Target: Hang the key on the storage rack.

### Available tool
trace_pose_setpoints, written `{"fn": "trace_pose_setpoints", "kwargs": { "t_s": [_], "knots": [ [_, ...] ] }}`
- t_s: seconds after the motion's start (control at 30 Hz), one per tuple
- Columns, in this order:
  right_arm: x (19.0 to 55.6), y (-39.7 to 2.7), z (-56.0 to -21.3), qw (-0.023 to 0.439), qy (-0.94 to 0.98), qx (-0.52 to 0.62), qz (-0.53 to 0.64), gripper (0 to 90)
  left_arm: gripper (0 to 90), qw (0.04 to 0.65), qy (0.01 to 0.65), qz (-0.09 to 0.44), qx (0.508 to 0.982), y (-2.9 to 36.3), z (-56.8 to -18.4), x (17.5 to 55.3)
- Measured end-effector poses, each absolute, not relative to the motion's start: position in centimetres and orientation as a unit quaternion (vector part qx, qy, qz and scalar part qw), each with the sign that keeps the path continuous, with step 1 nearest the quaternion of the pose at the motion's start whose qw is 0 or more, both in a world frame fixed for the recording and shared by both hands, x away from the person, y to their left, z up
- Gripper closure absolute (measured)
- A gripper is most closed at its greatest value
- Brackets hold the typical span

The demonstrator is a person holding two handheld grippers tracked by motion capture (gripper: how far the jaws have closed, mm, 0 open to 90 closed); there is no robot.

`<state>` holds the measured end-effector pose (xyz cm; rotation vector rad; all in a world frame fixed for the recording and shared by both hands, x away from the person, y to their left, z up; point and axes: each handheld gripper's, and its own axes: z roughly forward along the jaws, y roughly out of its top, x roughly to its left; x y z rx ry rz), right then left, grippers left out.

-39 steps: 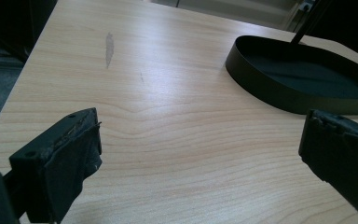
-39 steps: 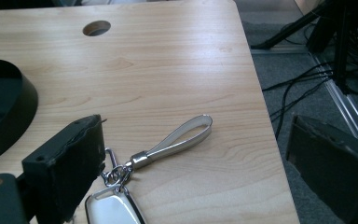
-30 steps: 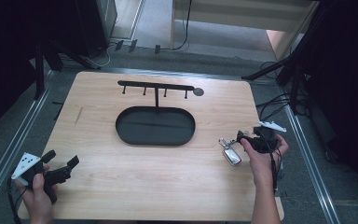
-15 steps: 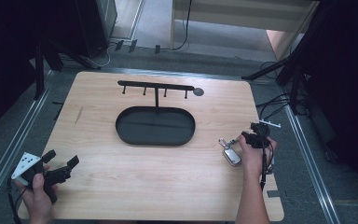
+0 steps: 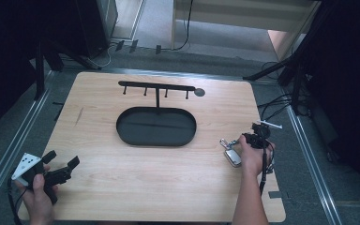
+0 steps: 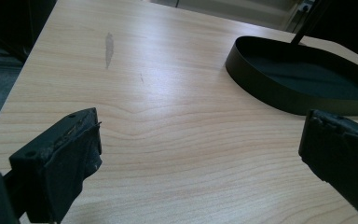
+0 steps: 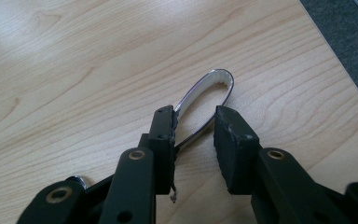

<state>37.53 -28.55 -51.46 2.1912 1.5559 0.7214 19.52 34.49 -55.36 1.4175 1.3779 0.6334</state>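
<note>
Keys (image 5: 231, 152) with a grey fob and a silver metal loop (image 7: 207, 102) lie near the right edge of the pale wood-grain table (image 5: 122, 187). The right gripper (image 7: 195, 128) has just been closing; its black padded jaws now stand narrow around the loop, one pad touching it, the other just apart. The left gripper (image 6: 200, 149) hovers at the near left corner, jaws wide with nothing between. A black oval metal tray (image 5: 155, 140) with a hooked rail sits mid-table, towards the far edge.
</note>
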Motion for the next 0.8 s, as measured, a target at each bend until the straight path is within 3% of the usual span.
{"fn": "trace_pose_setpoints", "kwargs": {
  "t_s": [0.13, 0.2, 0.53, 0.8],
  "knots": [
    [37.5, -28.4, -51.5, 0.139, 0.545, 0.783, 0.267, 65.4, 0.0, 0.508, 0.572, 0.263, 0.588, 34.5, -55.4, 19.5],
    [37.5, -28.1, -51.5, 0.143, 0.55, 0.78, 0.262, 66.5, 0.0, 0.508, 0.572, 0.263, 0.588, 34.5, -55.4, 19.5],
    [37.5, -27.5, -51.6, 0.135, 0.57, 0.767, 0.262, 87.1, 0.0, 0.508, 0.572, 0.263, 0.588, 34.5, -55.4, 19.5],
    [37.5, -27.0, -51.8, 0.15, 0.598, 0.749, 0.243, 90.0, 0.0, 0.508, 0.572, 0.263, 0.588, 34.5, -55.4, 19.5]
  ]
}}
